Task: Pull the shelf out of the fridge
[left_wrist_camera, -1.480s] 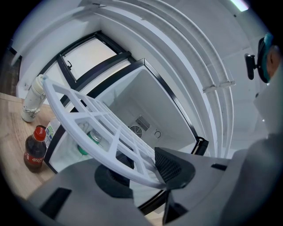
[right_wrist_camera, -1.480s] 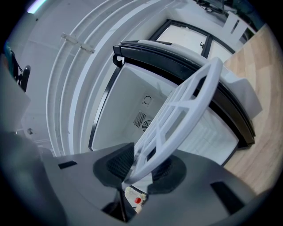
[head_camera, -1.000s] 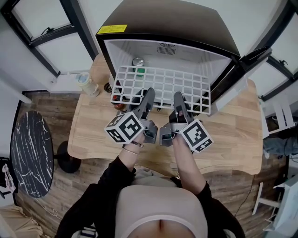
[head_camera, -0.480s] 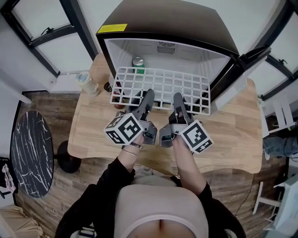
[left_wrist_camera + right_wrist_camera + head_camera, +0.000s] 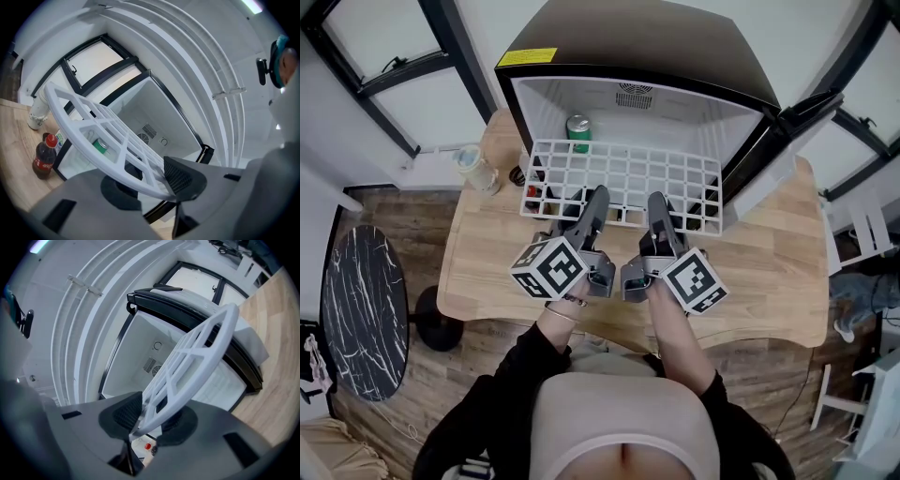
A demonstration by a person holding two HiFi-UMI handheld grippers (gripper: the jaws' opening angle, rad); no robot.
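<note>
Two grips: left tongs [image 5: 598, 199] and right tongs [image 5: 656, 202] each pinch the front edge of the shelf [image 5: 628, 173]; bottles [image 5: 534, 183] under its grid are half hidden.

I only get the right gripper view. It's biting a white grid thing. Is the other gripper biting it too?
Observer: Yes. The left gripper is clamped on the front edge of the same shelf, right beside the right gripper.
Operator: Is there anything inside the fridge?
Observer: A green can stands in the fridge, just past the shelf's back edge.
Operator: Any other drinks?
Observer: A dark cola bottle with a red cap stands on the wooden table, to the left of the fridge.
</note>
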